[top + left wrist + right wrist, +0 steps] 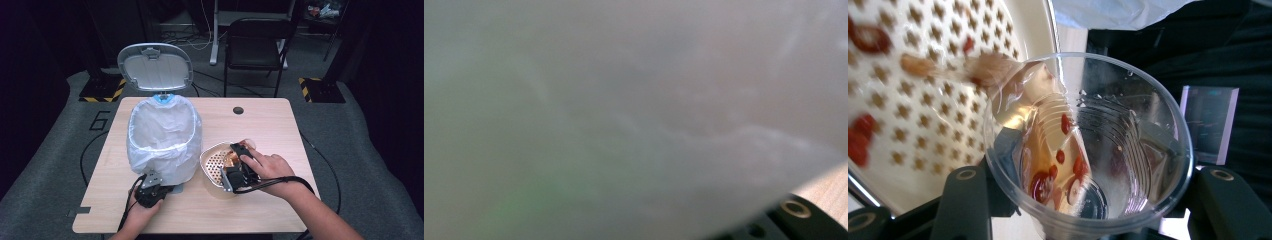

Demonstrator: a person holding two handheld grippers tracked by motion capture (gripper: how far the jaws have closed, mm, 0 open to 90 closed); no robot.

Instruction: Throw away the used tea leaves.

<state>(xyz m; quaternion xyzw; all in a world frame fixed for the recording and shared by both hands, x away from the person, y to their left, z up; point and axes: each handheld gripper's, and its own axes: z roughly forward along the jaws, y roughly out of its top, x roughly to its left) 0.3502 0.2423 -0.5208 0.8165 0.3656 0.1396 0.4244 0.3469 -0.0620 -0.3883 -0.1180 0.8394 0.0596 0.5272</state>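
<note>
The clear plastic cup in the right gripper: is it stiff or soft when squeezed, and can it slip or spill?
The clear plastic cup looks thin-walled and ribbed, so it probably flexes if the right gripper squeezes harder. Its wet, smooth wall may be slippery. It is tilted toward the perforated strainer, with liquid and red bits running out, so it likely grows lighter and its load may shift.

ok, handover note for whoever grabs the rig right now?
Right gripper: shut on the clear plastic cup, tipped over the perforated strainer bowl; amber liquid with red bits is pouring out.
Left gripper: shut, at the base of the white-lined bin, lid open; what it grips is hidden.
Done: some red bits already in the strainer.
Left: finish emptying the cup; probably cup and solids then go in the bin.
</note>
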